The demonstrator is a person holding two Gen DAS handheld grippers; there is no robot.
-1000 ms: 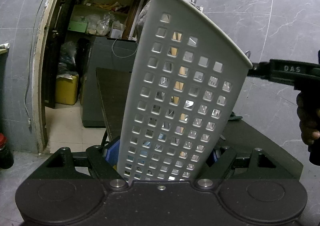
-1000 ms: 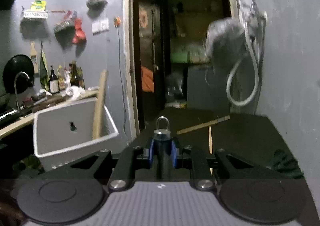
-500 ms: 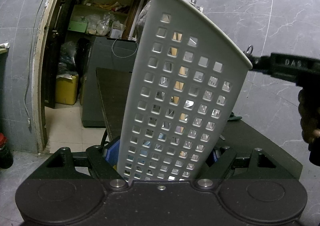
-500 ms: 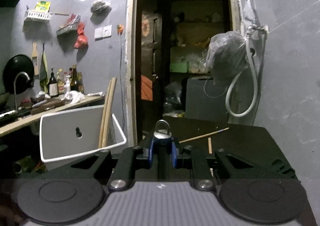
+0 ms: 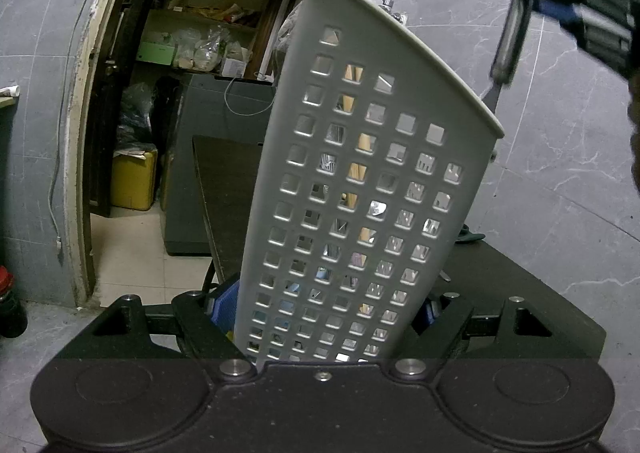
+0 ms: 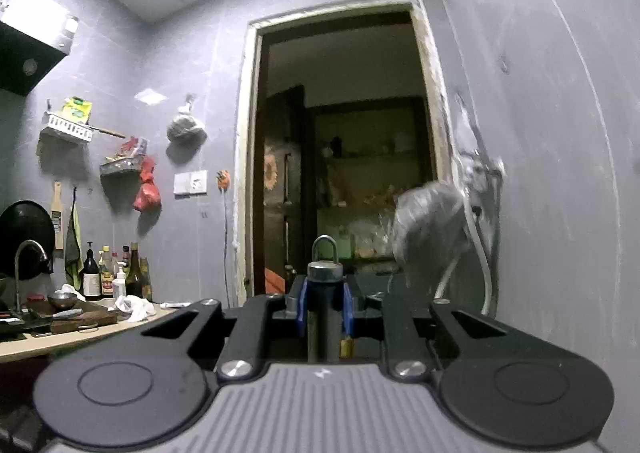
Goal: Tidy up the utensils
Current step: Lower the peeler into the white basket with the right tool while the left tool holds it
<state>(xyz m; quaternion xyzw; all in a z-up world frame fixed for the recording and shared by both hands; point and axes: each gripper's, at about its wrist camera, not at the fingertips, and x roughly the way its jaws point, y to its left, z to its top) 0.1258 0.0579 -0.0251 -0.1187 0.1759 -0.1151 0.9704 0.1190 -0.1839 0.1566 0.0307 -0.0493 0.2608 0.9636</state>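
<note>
Grey tiled kitchen, L tongs point(image 5: 324, 317) clamped on utensil basket point(image 5: 360, 193), R tongs point(image 6: 324, 309) clamped on knife handle point(image 6: 324, 293).

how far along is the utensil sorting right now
Well along, it seems: through the holes of the utensil holder, clamped in the left gripper, wooden sticks and metal pieces already show inside. In hand: the right gripper grips a metal-handled utensil, its lower end just behind the holder's rim. Left: letting it drop in. Whether more utensils lie on the table cannot be told.
</note>
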